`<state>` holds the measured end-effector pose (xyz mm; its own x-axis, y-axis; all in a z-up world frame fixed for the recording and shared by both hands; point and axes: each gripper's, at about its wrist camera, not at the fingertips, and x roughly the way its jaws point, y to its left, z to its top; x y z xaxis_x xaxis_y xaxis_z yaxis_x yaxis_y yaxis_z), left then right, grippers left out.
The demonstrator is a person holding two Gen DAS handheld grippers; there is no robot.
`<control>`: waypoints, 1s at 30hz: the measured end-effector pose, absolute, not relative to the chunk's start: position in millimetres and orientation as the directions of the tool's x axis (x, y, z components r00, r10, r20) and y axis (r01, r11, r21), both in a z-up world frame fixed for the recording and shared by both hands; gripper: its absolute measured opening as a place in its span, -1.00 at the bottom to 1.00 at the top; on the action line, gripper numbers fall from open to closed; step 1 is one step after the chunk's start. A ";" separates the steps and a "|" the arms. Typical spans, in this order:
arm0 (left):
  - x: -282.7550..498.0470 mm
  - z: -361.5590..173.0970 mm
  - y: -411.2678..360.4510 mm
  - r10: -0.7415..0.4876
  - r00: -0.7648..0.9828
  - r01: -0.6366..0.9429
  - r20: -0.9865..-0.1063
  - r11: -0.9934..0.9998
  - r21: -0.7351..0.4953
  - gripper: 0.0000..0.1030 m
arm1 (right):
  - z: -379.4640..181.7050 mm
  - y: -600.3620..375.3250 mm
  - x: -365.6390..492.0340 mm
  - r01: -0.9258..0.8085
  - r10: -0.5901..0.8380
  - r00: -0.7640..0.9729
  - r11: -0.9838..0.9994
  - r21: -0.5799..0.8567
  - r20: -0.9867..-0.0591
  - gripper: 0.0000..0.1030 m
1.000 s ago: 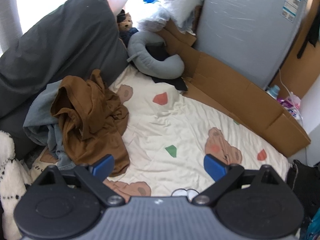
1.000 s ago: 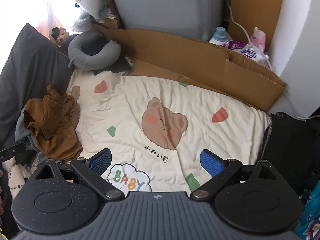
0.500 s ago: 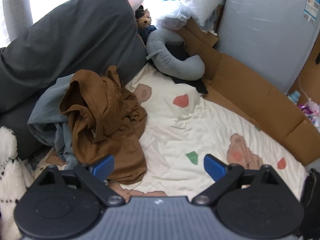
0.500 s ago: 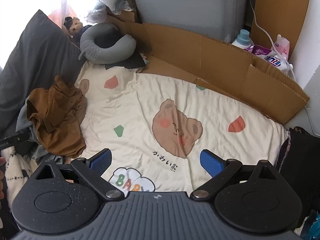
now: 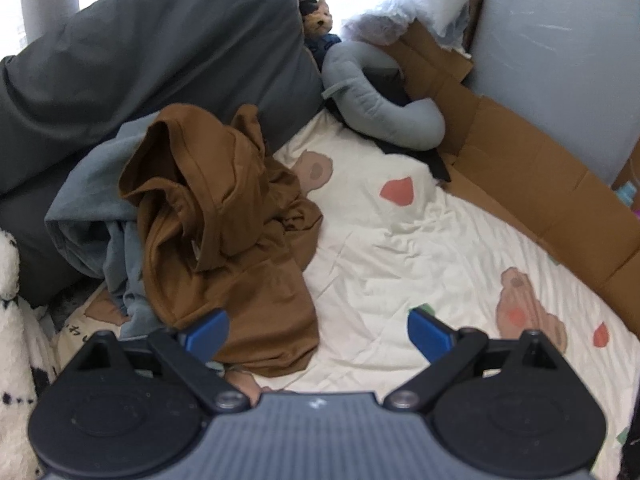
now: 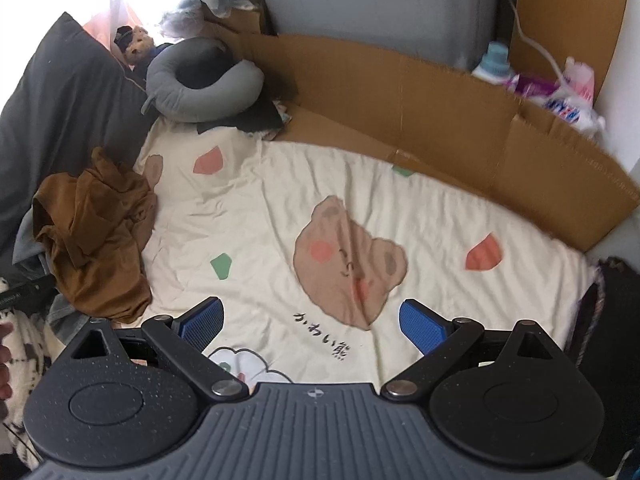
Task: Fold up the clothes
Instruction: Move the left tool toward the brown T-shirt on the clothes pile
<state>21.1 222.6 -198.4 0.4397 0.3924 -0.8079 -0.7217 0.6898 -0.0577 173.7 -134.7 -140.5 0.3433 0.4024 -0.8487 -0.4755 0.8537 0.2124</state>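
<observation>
A rust-brown garment (image 5: 224, 216) is showing plain, with no print, against a slate blue-grey cloth (image 5: 92, 208). The bedsheet (image 6: 420, 216) is showing cream, patterned with tan bear faces with pink cheeks, coral and green patches, and black lettering. The big pillow (image 5: 140, 52) is appearing charcoal grey, the neck pillow (image 6: 200, 80) mid grey. The cardboard (image 6: 440, 112) is looking plain brown. Both grippers' pads (image 6: 420, 326) are showing bright blue on black bodies.

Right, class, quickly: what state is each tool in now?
Left tool: open, holding nothing.
Right tool: open, holding nothing.
</observation>
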 end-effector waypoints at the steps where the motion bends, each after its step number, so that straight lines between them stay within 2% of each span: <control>1: 20.1 -202.4 223.5 0.394 0.440 -0.723 -0.807 0.688 -0.059 0.89 | -145.1 -133.7 174.6 -0.479 0.405 0.342 0.852 0.213 -0.848 0.89; 26: -17.6 -287.5 280.1 0.562 0.300 -0.854 -0.771 0.518 0.045 0.88 | -226.7 -110.3 176.2 -0.632 0.514 0.273 0.733 0.251 -0.813 0.91; 30: -30.6 -310.6 292.1 0.551 0.317 -0.876 -0.772 0.482 -0.016 0.69 | -239.9 -112.8 173.1 -0.668 0.538 0.251 0.698 0.259 -0.805 0.91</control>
<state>-30.6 292.1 -310.6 0.3172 0.5514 -0.7716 -0.8759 0.4822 -0.0155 173.1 -112.8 -239.9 0.2507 0.5379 -0.8049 -0.6675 0.6982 0.2587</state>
